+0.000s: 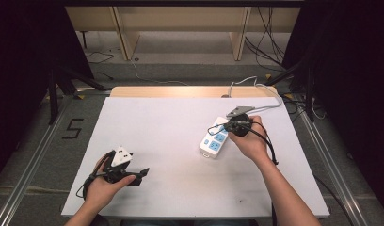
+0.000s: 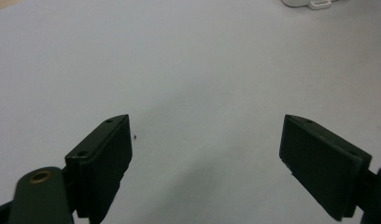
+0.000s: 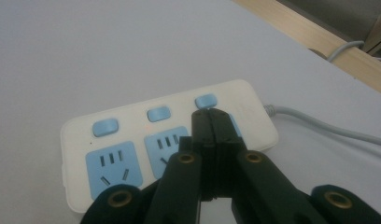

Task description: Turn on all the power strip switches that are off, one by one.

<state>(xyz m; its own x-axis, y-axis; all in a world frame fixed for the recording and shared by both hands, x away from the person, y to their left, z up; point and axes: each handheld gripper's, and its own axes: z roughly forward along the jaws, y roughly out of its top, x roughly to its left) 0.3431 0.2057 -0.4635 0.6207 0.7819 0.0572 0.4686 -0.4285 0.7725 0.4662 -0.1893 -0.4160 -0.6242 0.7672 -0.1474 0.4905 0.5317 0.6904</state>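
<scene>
Held low at the near left of the table, the left gripper (image 1: 142, 173) has its two black jaws spread wide apart with nothing between them, hovering over bare surface in the left gripper view (image 2: 207, 154). Farther in and to the right, the right gripper (image 1: 226, 126) has its jaws pressed together with nothing caught between them; in the right gripper view (image 3: 211, 122) their joined tips sit over the far end of the white plastic power strip with pale blue sockets and buttons (image 3: 132, 140), just beside the third blue button (image 3: 205, 100). Whether the tips touch the strip cannot be told.

That power strip (image 1: 212, 143) lies flat on the right half of the white matte tabletop (image 1: 171, 136), angled, well apart from the left gripper. Its grey cable (image 1: 256, 87) runs off the far right edge, past a strip of light wood (image 1: 180, 91) at the table's back. Beyond stand a grey floor (image 1: 180, 66) with loose cords, pale wooden furniture legs (image 1: 126, 37), and dark curtains (image 1: 20, 70) on both sides.
</scene>
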